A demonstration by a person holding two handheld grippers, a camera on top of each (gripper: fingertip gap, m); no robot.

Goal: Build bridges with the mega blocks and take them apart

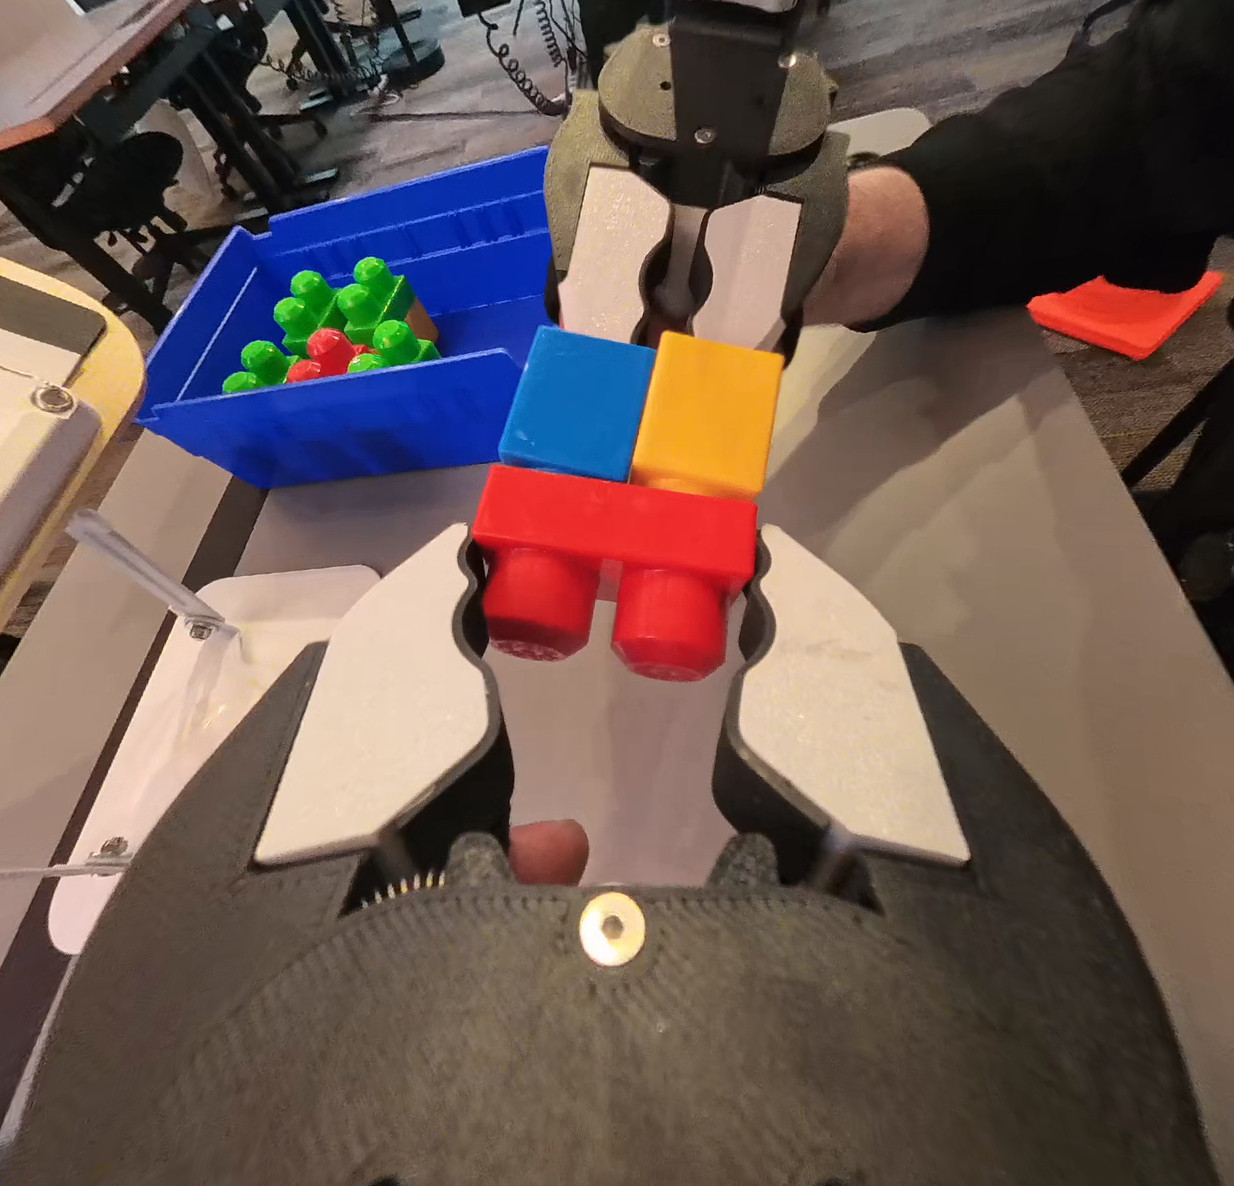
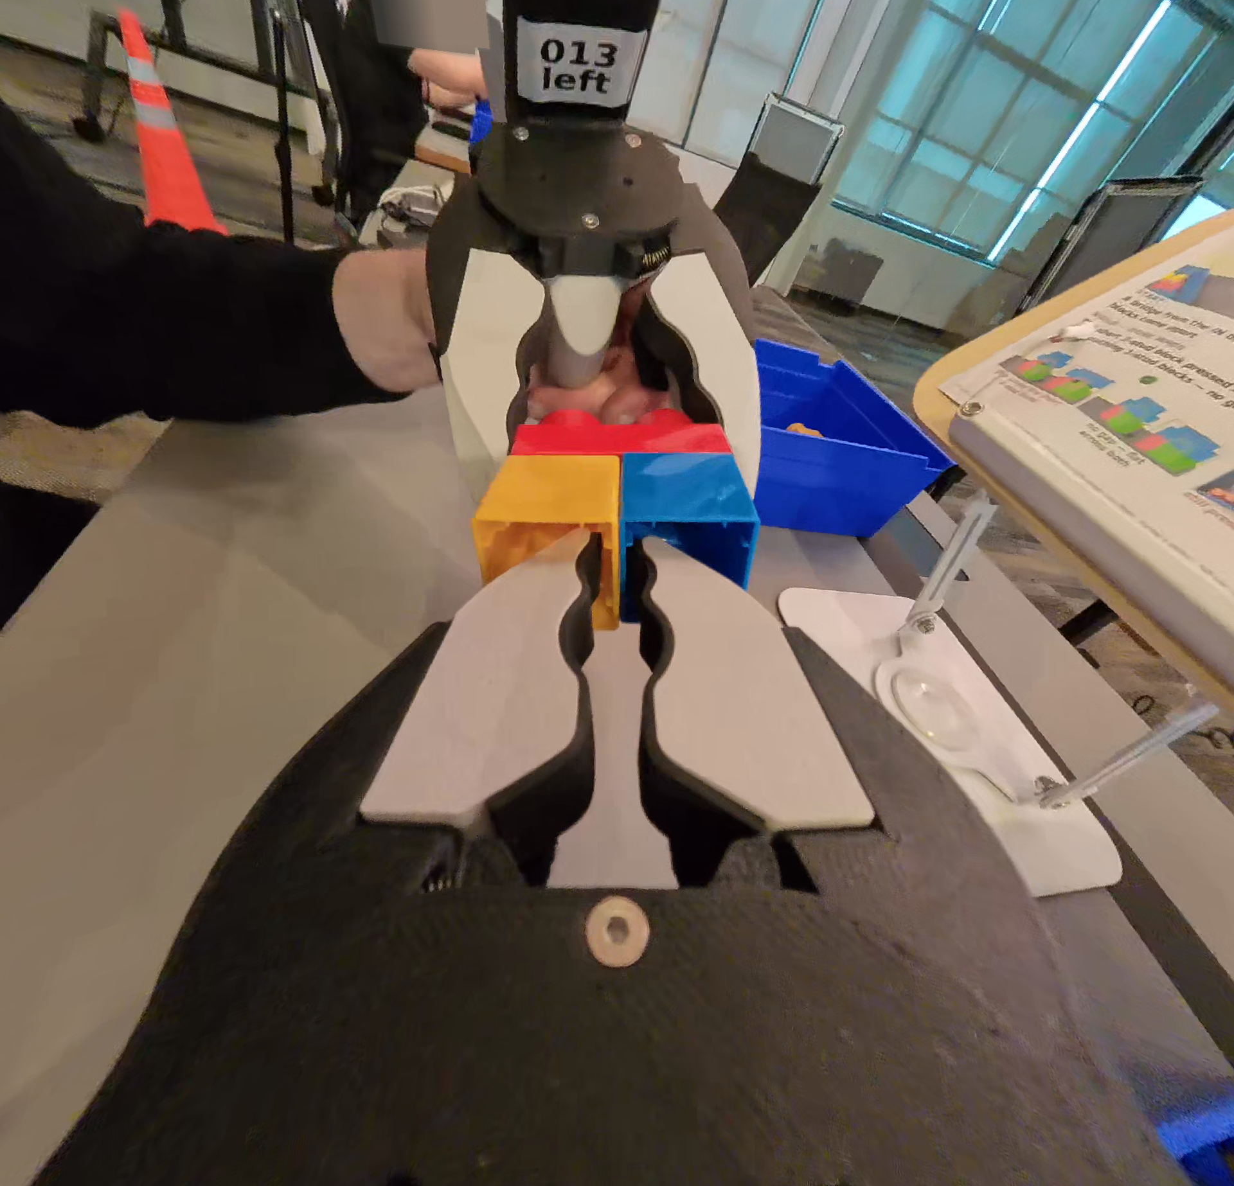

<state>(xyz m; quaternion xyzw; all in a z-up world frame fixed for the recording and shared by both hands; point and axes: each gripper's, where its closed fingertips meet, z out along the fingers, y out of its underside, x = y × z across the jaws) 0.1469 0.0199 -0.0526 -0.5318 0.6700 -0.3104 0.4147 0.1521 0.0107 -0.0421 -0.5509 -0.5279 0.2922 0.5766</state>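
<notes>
Left wrist view: red block (image 1: 614,520) between jaws, table edge (image 1: 220,526) leftward.

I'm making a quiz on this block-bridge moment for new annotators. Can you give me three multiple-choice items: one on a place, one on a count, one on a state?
1. Where is the red block?
A. In the blue bin
B. Between the left gripper's fingers
C. On the orange cloth

2. How many blocks make up the joined piece?
A. Two
B. Three
C. Five

3. How do the right gripper's fingers stand?
A. Wide apart
B. Nearly together, at the adjoining walls of the yellow block and blue block
C. Around a green block

Answers: B, its ends sit against the fingers; B, red, yellow and blue; B, one tip sits in each hollow.
</notes>
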